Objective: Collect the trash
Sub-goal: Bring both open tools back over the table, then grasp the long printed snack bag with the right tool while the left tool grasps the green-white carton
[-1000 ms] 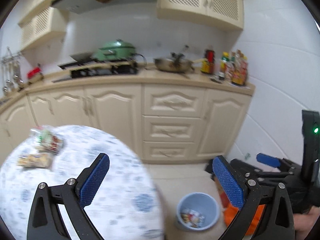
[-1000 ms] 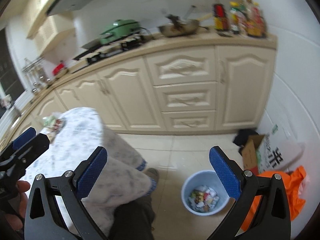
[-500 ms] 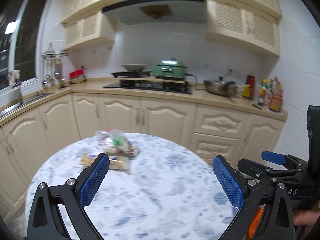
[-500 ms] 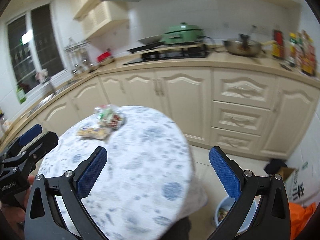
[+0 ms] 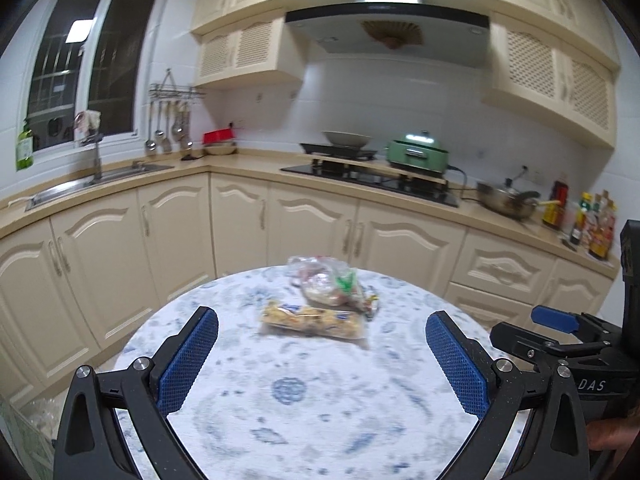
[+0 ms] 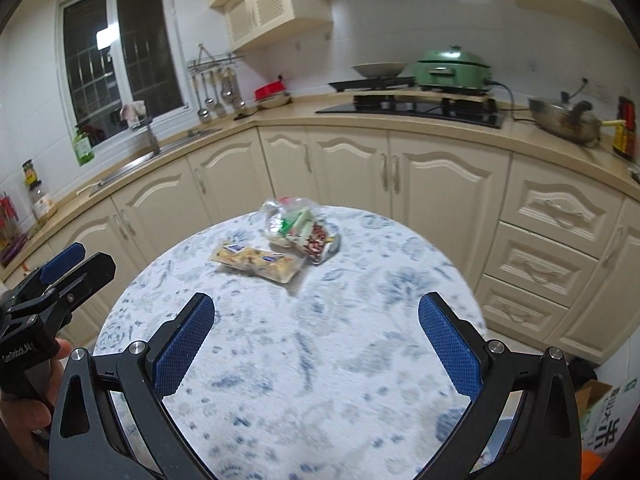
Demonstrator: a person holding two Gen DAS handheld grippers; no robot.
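Two pieces of trash lie on the far half of a round table (image 5: 320,412) (image 6: 360,360) with a white and blue floral cloth. A flat yellow snack packet (image 5: 312,320) (image 6: 258,263) lies nearer me. Behind it sits a crumpled clear bag of wrappers (image 5: 330,284) (image 6: 298,228). My left gripper (image 5: 320,360) hovers open over the near side of the table, nothing between its blue pads. My right gripper (image 6: 316,344) is also open and empty, a little short of the packet. Each gripper shows at the edge of the other's view.
Cream kitchen cabinets (image 5: 280,224) wrap behind the table, with a sink (image 5: 100,180) at left and a stove with a green pot (image 5: 418,154) at the back. A cardboard box (image 6: 600,408) stands on the floor at right. A hand (image 6: 24,420) holds the left gripper.
Both views swung up and left from the floor and its blue bin to the table top. The trash now sits centred ahead of both open grippers.
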